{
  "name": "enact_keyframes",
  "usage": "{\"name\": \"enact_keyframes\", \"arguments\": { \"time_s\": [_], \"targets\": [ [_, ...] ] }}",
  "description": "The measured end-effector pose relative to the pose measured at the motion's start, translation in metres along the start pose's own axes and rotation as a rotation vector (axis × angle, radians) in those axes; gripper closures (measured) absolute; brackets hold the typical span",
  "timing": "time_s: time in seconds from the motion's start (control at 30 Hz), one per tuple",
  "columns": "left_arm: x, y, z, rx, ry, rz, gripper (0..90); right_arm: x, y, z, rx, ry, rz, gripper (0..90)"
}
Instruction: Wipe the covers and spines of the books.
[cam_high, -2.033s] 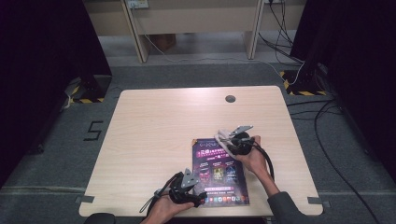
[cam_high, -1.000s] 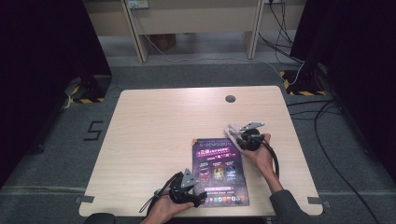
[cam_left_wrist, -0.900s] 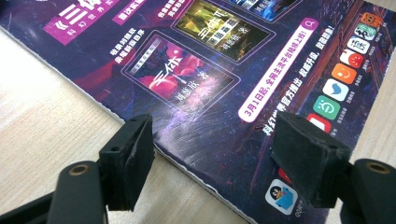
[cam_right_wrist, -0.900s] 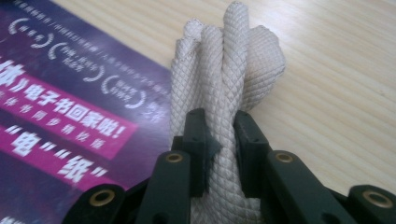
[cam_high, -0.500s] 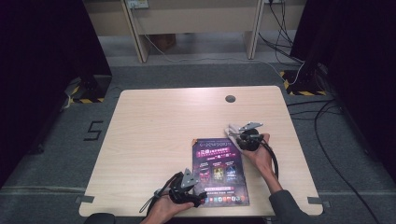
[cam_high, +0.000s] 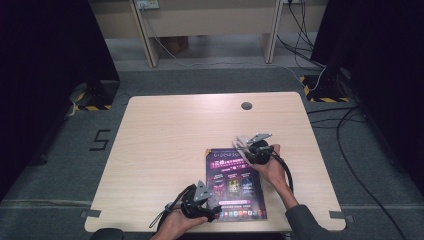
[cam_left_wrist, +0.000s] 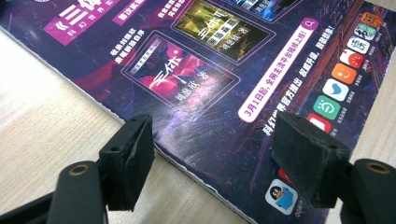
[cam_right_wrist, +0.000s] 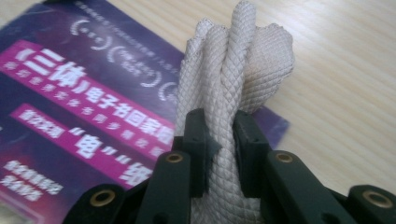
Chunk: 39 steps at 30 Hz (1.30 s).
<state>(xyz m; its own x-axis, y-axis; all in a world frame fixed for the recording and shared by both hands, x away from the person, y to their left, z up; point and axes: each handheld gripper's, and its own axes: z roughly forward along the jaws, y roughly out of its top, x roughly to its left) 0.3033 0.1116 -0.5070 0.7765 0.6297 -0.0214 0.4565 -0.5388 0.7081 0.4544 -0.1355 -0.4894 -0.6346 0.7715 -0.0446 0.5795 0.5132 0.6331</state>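
On the worktop (cam_high: 165, 130), the left tool (cam_high: 212, 212) sits at about 7 o'clock, its jaws spread apart over the lower left corner of the purple poster (cam_high: 237, 182), one black pad (cam_left_wrist: 128, 161) off the poster's edge and the other above its print; it has not shifted from 2 seconds ago. The poster lies flat toward 5 o'clock, unmoved. At its upper right corner, near 4 o'clock, the right tool (cam_high: 242, 147) is clamped on a folded beige cloth (cam_right_wrist: 233, 84), which stands upright between the pads. 2 seconds ago this tool was slightly lower and further left, over the poster's upper edge.
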Motion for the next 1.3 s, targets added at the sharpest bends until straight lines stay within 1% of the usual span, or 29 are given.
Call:
{"name": "enact_keyframes", "arguments": {
  "time_s": [0.03,0.07,0.1,0.13,0.2,0.23,0.3,0.4,0.47,0.53,0.57,0.63,0.7,0.77,0.87,0.93,1.03,1.1,1.17,1.2,1.3],
  "targets": [
    [0.000,0.000,0.000,0.000,0.000,0.000,28.7,0.005,0.001,0.001,0.002,0.029,0.008,77.9],
    [0.000,0.000,0.000,0.000,0.000,0.000,28.7,0.005,0.001,0.001,0.002,0.029,0.008,77.9],
    [0.000,0.000,0.000,0.000,0.002,0.001,28.7,0.010,0.003,0.002,0.000,0.027,-0.014,77.9],
    [0.000,0.000,0.000,0.000,0.002,0.000,28.7,0.015,0.005,0.003,0.002,0.039,-0.025,77.9],
    [0.000,0.000,0.000,0.000,0.001,0.000,28.7,0.023,0.008,0.006,0.003,0.053,-0.034,77.9],
    [0.000,0.000,0.000,-0.001,0.001,0.000,28.7,0.027,0.010,0.007,0.002,0.058,-0.051,77.9],
    [0.000,0.000,0.000,0.005,0.002,0.004,28.7,0.036,0.013,0.010,0.003,0.088,-0.064,77.9],
    [0.000,0.000,0.000,0.000,0.000,-0.001,28.7,0.049,0.019,0.014,-0.004,0.106,-0.099,77.8],
    [0.000,0.000,0.000,0.000,0.001,-0.001,28.7,0.058,0.023,0.018,-0.007,0.123,-0.114,77.7],
    [-0.001,0.000,0.000,-0.005,0.002,-0.006,28.7,0.064,0.025,0.020,-0.008,0.157,-0.109,77.6],
    [-0.001,0.000,0.000,-0.004,0.003,-0.004,28.7,0.067,0.025,0.021,-0.011,0.170,-0.117,77.6],
    [0.000,0.000,0.000,-0.004,0.002,-0.004,28.7,0.072,0.027,0.021,-0.009,0.165,-0.147,77.6],
    [0.000,0.000,0.000,-0.006,0.002,-0.004,28.7,0.073,0.028,0.021,-0.007,0.165,-0.143,77.2],
    [-0.001,0.000,0.000,-0.004,0.003,-0.001,28.7,0.070,0.028,0.022,-0.009,0.163,-0.134,76.9],
    [-0.001,0.000,0.000,-0.004,0.003,-0.001,28.7,0.064,0.030,0.025,-0.023,0.131,-0.116,76.1],
    [-0.001,0.000,0.000,-0.005,0.004,-0.003,28.7,0.062,0.031,0.027,-0.020,0.137,-0.103,76.4],
    [0.000,0.000,0.000,-0.002,0.004,0.001,28.7,0.067,0.032,0.026,-0.018,0.125,-0.135,77.2],
    [-0.001,0.000,0.000,-0.001,0.003,0.002,28.7,0.073,0.033,0.026,-0.016,0.154,-0.141,77.3],
    [-0.001,0.000,0.000,-0.001,0.002,0.003,28.7,0.080,0.034,0.027,-0.014,0.165,-0.162,77.3],
    [-0.001,0.000,0.000,-0.002,0.005,0.002,28.6,0.082,0.035,0.027,-0.014,0.169,-0.174,77.2],
    [-0.001,0.000,0.000,-0.002,0.006,0.004,28.7,0.085,0.038,0.029,-0.013,0.157,-0.182,76.5]
  ]
}}
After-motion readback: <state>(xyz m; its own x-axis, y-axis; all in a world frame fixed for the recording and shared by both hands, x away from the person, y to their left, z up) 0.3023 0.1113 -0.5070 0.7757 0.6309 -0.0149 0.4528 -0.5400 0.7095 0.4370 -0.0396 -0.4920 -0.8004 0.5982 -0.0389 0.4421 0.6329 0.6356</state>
